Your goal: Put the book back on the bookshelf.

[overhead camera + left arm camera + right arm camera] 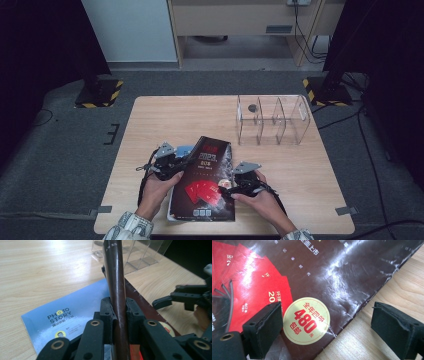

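Left gripper (117,315): jaws clamped on the near edge of the glossy dark-brown magazine (207,170), which rises on edge between the pads; right gripper (327,322): jaws wide, one pad over the cover, the other over the light wooden table (402,290), gripping nothing. Risk, as judged: the slick cover is pinched at one edge only; it may slide from the pads or crease under its own weight, and could drag the blue booklet (65,315) lying just left of the left pads. Legible writing: "PHOTO STORY" on the booklet; "480" on the round yellow sticker (306,323) between the right pads; "2023" on the cover. Farther off, well apart, stands the clear plastic divided rack (272,120).
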Action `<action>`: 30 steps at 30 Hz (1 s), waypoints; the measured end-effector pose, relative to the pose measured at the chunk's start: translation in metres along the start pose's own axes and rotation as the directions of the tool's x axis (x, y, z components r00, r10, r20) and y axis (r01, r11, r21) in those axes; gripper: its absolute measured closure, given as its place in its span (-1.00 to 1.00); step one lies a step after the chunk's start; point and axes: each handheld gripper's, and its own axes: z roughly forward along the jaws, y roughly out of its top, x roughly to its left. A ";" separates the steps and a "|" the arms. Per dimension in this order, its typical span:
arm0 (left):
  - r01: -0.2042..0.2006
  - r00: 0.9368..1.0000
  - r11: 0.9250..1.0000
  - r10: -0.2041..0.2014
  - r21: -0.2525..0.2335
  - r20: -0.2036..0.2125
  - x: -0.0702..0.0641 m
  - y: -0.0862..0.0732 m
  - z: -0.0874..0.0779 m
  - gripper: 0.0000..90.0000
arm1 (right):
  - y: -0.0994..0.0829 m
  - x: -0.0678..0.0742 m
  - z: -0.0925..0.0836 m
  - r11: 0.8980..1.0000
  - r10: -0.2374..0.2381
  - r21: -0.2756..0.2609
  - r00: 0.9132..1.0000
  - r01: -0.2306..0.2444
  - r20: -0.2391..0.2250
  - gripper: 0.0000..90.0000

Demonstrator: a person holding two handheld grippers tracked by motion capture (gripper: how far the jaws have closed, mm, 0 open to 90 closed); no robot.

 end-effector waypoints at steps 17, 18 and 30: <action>-0.046 0.989 0.998 0.050 0.031 -0.140 0.007 -0.009 0.009 0.41 | 0.000 0.001 0.002 1.000 0.026 -0.005 0.995 -0.026 -0.092 -0.68; -0.065 0.979 0.997 0.072 0.043 -0.189 0.009 -0.010 0.009 0.18 | -0.001 0.002 0.003 1.000 0.022 -0.007 0.996 -0.023 -0.089 -0.67; -0.132 0.945 0.975 0.178 0.177 -0.275 0.023 -0.022 0.018 -0.05 | -0.001 0.003 0.003 1.000 0.008 -0.011 0.997 -0.009 -0.079 -0.66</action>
